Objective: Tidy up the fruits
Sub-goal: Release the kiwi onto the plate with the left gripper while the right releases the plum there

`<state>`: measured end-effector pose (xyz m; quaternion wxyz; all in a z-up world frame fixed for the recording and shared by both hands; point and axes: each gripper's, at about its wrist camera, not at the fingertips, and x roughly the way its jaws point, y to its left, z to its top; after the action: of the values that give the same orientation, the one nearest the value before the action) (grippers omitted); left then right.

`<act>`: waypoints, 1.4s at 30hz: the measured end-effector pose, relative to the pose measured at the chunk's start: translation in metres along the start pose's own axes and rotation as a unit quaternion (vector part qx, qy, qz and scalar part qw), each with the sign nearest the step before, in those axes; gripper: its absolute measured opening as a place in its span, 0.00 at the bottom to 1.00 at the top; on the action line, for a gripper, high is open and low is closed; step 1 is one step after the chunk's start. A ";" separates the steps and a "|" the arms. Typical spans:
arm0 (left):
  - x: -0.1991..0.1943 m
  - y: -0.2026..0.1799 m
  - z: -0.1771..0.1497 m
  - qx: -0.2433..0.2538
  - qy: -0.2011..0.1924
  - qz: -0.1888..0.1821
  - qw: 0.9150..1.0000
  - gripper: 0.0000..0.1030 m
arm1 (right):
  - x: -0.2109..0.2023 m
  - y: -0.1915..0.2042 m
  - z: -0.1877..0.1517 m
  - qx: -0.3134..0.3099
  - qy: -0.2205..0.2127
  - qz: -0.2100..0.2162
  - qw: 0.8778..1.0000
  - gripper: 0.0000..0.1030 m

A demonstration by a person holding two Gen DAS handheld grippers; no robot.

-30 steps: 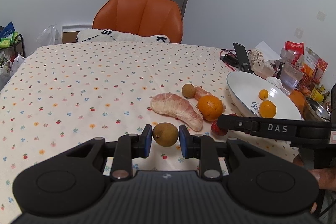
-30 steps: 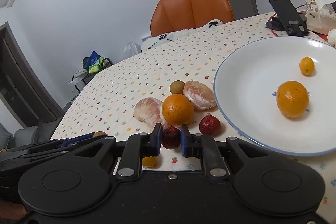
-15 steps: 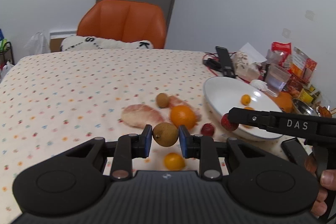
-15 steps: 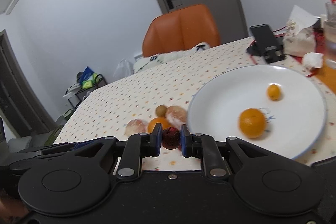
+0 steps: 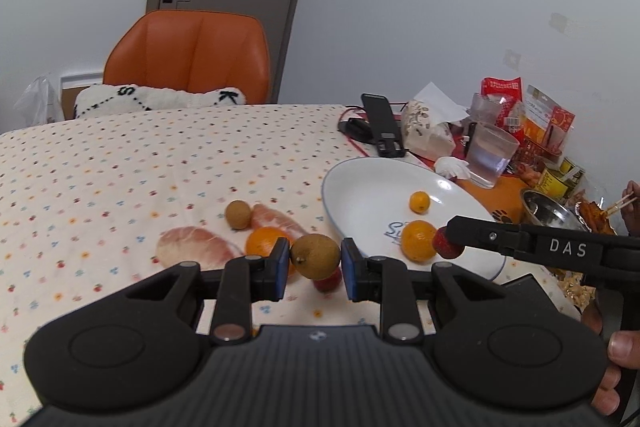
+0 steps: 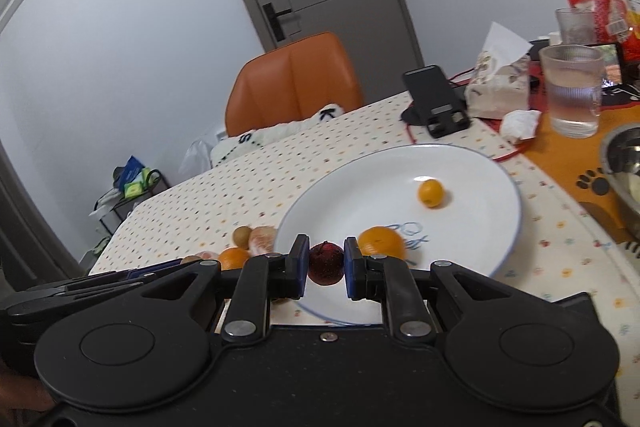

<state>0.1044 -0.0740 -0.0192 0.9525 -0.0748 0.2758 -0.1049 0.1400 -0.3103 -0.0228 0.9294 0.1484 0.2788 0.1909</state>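
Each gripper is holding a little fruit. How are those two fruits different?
The left gripper holds a brown fruit; the right gripper holds a dark red fruit. The brown fruit looks tan and dull, the red one deep red and bumpy. The red fruit is over the white plate; the brown fruit is over the tablecloth beside it. Both are small, round and pinched between fingers.

glossy white plate (image 6: 472, 163), matt dotted cloth (image 5: 120, 167)

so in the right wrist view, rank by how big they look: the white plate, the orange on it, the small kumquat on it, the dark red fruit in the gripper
1. Round white plate.
2. Orange and dark red fruit look alike; the red one is nearer the camera, held by the right gripper, so unranked.
3. Small orange kumquat.
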 end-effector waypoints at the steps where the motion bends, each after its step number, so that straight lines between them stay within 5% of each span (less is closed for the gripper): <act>1: 0.001 -0.001 0.000 0.001 0.000 -0.001 1.000 0.25 | -0.002 -0.002 0.000 0.000 -0.001 -0.002 1.000 0.16; 31: 0.047 -0.038 0.010 0.017 0.020 -0.029 0.999 0.26 | 0.000 -0.042 -0.003 0.026 0.014 -0.039 0.999 0.23; 37: 0.044 -0.038 0.011 0.017 0.022 -0.019 0.999 0.33 | -0.001 -0.039 -0.006 0.025 0.019 -0.035 0.999 0.29; 42: 0.034 -0.023 0.007 0.003 0.031 0.001 1.000 0.55 | 0.000 -0.030 -0.008 0.021 0.019 -0.029 0.999 0.41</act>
<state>0.1322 -0.1041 -0.0261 0.9439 -0.0688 0.3045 -0.1073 0.1438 -0.3356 -0.0404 0.9259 0.1560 0.3044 0.1605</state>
